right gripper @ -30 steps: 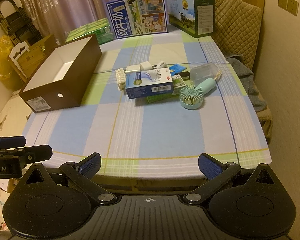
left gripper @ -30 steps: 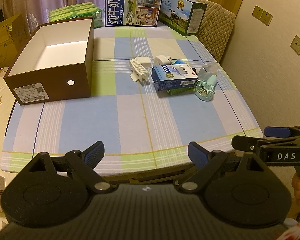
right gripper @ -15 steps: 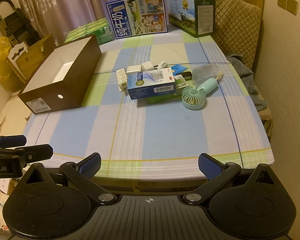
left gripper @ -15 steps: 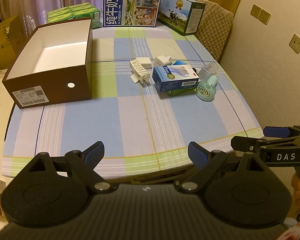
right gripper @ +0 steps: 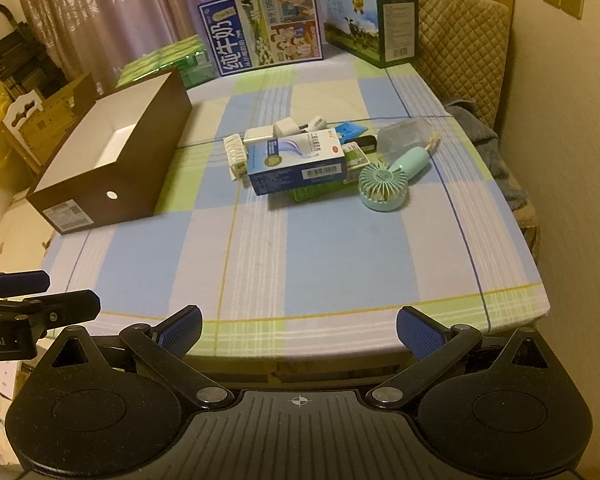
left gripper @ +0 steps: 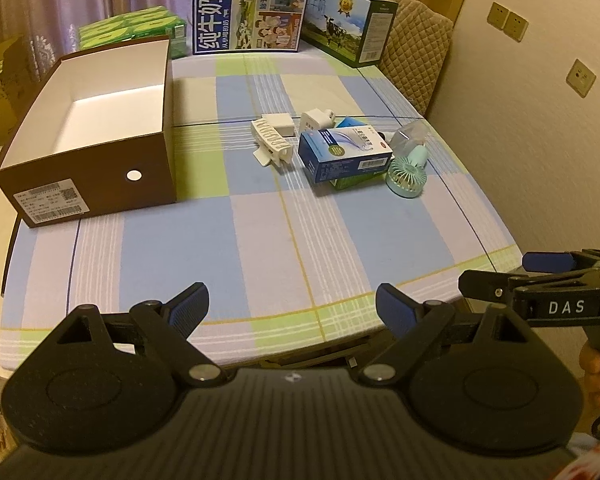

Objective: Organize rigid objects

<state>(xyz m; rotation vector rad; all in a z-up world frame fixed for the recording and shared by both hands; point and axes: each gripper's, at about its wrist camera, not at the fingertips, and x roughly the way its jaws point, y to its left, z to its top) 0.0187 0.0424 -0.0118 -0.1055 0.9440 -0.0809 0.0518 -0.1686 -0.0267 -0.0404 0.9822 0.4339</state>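
Note:
An empty brown box (left gripper: 100, 168) (right gripper: 116, 184) with a white inside stands at the table's left. A loose pile lies mid-table: a blue-white carton (left gripper: 346, 154) (right gripper: 296, 160), a mint hand fan (left gripper: 408, 172) (right gripper: 384, 188), a white hair claw (left gripper: 270, 142), white plugs (left gripper: 314, 120) (right gripper: 286, 126), a green pack (right gripper: 320, 190) and a clear case (right gripper: 404, 134). My left gripper (left gripper: 292, 310) and right gripper (right gripper: 298, 328) are both open and empty, above the table's near edge, far from the pile.
Milk cartons (left gripper: 252, 12) (right gripper: 372, 16) and green packs (left gripper: 132, 28) stand along the far edge. A quilted chair (right gripper: 464, 36) is at the right, by the wall. Cardboard boxes (right gripper: 44, 120) sit left of the table. The checked tablecloth (left gripper: 260, 240) lies between grippers and pile.
Both grippers have moved slightly forward toward the table, so the box and pile look a little nearer. Nothing on the table has moved. Both jaws stay open.

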